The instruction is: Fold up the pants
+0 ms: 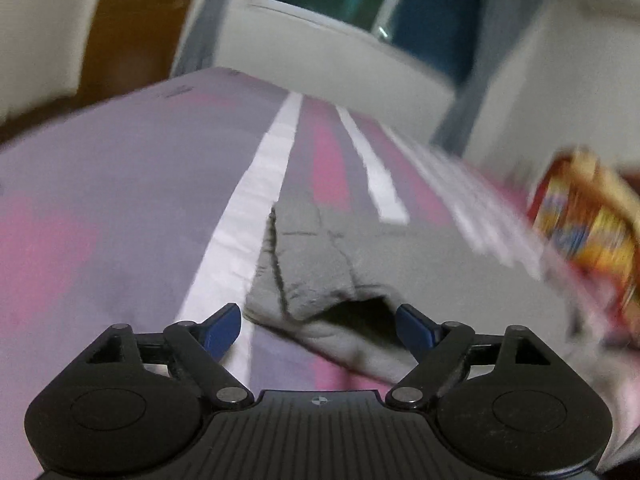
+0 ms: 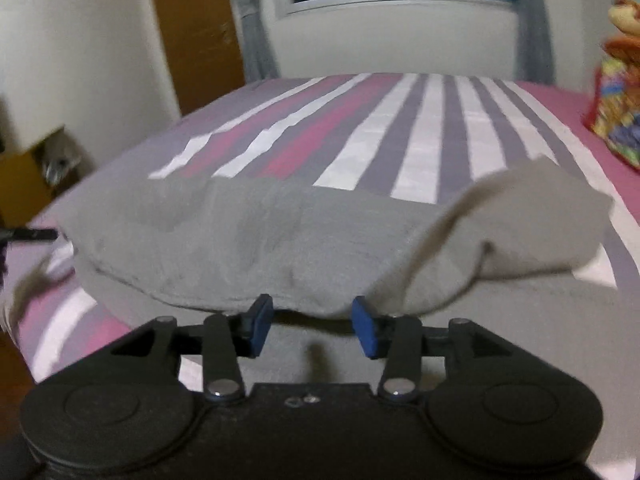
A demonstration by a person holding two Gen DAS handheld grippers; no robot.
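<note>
Blue-padded fingers of the left gripper (image 1: pixel 318 330) stand wide apart and hold nothing, hovering just short of a raised fold in the grey pants (image 1: pixel 352 280). That fold gapes into a dark opening between the 2 pads. From the right wrist, the right gripper (image 2: pixel 312 326) is also spread, its pads (image 2: pixel 366 332) level with the near edge of the pants (image 2: pixel 280 240); whether they touch the cloth I cannot tell. The pants lie in a bunched layer across the near part of the striped bedsheet (image 2: pixel 420 132), with 1 end lifted toward the right edge of the bed. A colourful bag (image 2: pixel 618 116) sits at that right edge, blurred in both views.
</note>
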